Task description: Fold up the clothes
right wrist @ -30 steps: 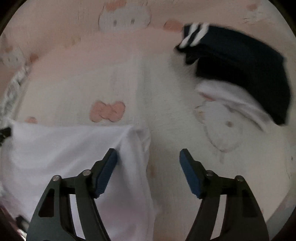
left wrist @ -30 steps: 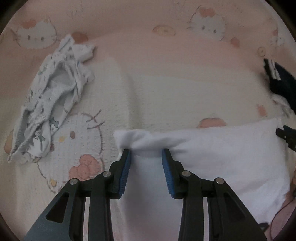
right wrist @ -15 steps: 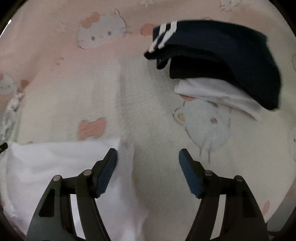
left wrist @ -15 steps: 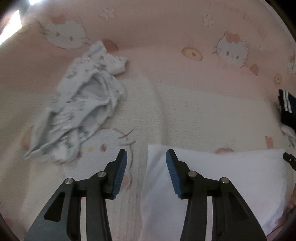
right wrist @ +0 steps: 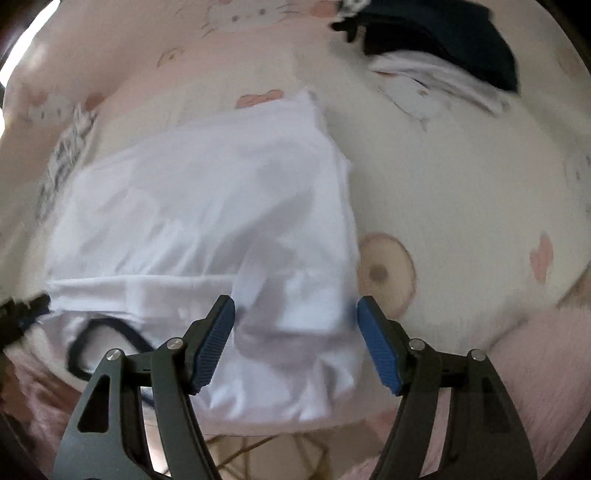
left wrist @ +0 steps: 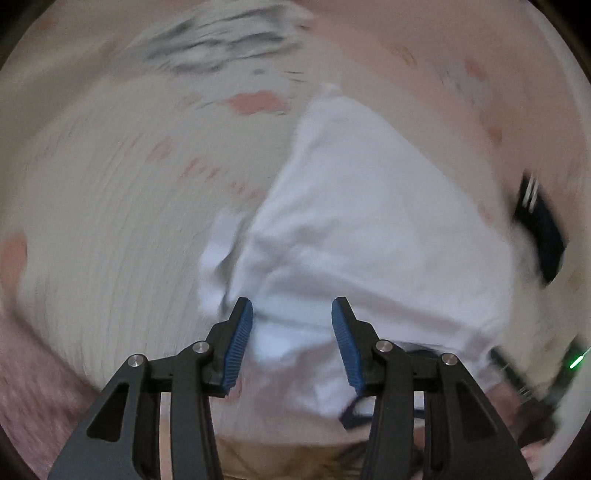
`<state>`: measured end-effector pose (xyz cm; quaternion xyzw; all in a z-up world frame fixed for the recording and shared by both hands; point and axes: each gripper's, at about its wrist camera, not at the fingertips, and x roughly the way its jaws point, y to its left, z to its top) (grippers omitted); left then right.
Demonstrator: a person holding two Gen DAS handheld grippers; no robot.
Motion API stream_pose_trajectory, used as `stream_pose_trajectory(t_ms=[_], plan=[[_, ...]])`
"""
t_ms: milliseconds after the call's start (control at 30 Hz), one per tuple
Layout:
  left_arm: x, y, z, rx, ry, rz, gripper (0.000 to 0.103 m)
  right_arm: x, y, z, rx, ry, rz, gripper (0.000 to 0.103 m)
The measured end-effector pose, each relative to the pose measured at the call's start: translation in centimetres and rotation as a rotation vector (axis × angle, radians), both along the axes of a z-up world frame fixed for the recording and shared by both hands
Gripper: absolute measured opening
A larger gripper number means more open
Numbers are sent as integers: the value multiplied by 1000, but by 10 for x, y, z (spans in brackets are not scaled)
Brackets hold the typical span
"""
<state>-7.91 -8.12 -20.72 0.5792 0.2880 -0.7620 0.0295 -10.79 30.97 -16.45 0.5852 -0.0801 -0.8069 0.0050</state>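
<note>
White cotton garment (right wrist: 207, 206) lies half-folded on pink cartoon-print blanket (right wrist: 461, 206). Left gripper (left wrist: 291, 332) and right gripper (right wrist: 295, 325) both hang open, empty, above its near hem, apparently. Pinching both corners evenly should keep the fold square.

A bedroom in a home is indicated. A bed (right wrist: 461, 192) is covered with a pink and cream blanket (left wrist: 110, 229) printed with cartoon cats and bows. Household laundry is spread on it: a white garment (right wrist: 207, 206), dark folded clothing (right wrist: 443, 33) and a patterned piece (left wrist: 221, 40).
</note>
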Motion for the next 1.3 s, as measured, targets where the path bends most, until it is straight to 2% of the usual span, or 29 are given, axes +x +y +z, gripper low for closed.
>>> stream_pose_trajectory(t_ms=[100, 267, 400, 500, 600, 767, 833, 933, 1033, 1100, 1167, 1200, 1267, 1300], plan=[[27, -17, -9, 73, -15, 78, 47, 17, 14, 5, -69, -2, -64, 71], [48, -15, -27, 132, -70, 79, 47, 34, 32, -24, -156, -171, -195, 71], [46, -2, -24, 136, -46, 43, 47, 32, 31, -23, -81, -190, -206, 70], [46, 6, -29, 209, -29, 37, 47, 31, 23, -21, 16, -175, -182, 70], [42, 15, -33, 191, -20, 22, 47, 28, 25, -28, -9, -169, -186, 71], [41, 18, -23, 175, 72, 82, 45, 23, 33, -39, 16, -190, -225, 78], [41, 27, -29, 203, 49, 76, 45, 25, 39, -42, -13, -192, -226, 80], [42, 36, -46, 295, -2, 69, 45, 25, 45, -44, -62, -193, -226, 82], [41, 49, -46, 296, 10, 29, 45, 25, 49, -46, -86, -190, -226, 83], [36, 51, -47, 329, 25, 49, 45, 24, 49, -47, -96, -184, -223, 83], [35, 46, -47, 372, 43, 78, 45, 23, 52, -45, -127, -168, -230, 81], [36, 41, -46, 385, 48, 95, 45, 24, 54, -44, -148, -155, -237, 77], [35, 36, -47, 399, 46, 116, 45, 25, 59, -40, -204, -130, -246, 68], [35, 35, -49, 403, 40, 120, 45, 26, 61, -39, -239, -116, -247, 58]])
